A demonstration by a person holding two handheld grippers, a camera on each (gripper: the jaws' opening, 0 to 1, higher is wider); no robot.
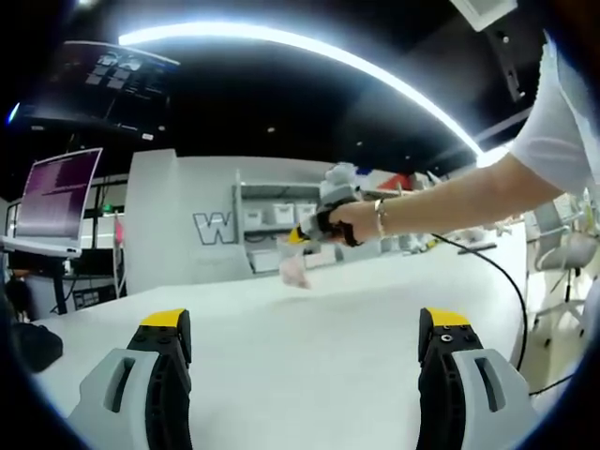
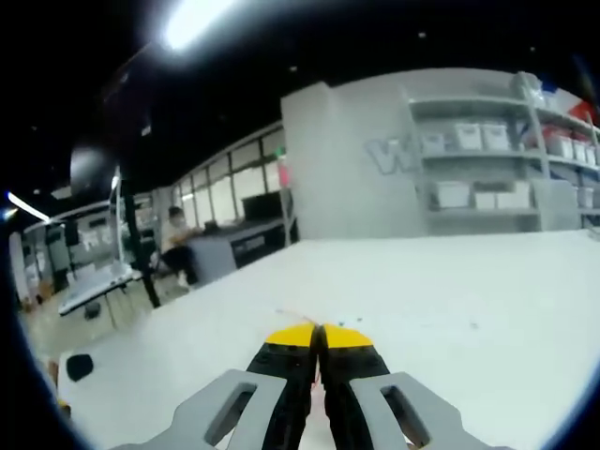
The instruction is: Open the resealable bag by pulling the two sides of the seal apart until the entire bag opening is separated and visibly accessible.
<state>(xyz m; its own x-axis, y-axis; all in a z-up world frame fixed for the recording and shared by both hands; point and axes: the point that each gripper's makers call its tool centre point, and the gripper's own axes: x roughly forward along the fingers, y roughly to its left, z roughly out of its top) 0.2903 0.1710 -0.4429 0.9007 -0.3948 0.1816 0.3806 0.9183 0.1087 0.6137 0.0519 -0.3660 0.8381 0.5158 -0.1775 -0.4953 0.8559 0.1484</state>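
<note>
In the left gripper view a small clear, pinkish resealable bag (image 1: 295,270) hangs just above the white table (image 1: 309,375). A person's hand holds my right gripper (image 1: 300,236) there, shut on the bag's top edge. My left gripper (image 1: 306,323) is in the foreground with its yellow-tipped jaws wide apart and nothing between them, well short of the bag. In the right gripper view my right gripper (image 2: 319,336) has its jaws pressed together. Only a thin sliver of the bag's edge (image 2: 298,317) peeks out past the tips.
The table (image 2: 469,309) stretches far ahead. Shelves with white bins (image 2: 487,169) stand behind it. A monitor (image 1: 56,197) stands at the left, and a dark object (image 1: 33,342) lies at the table's left edge. A black cable (image 1: 506,281) trails off right. A person (image 2: 176,246) sits far away.
</note>
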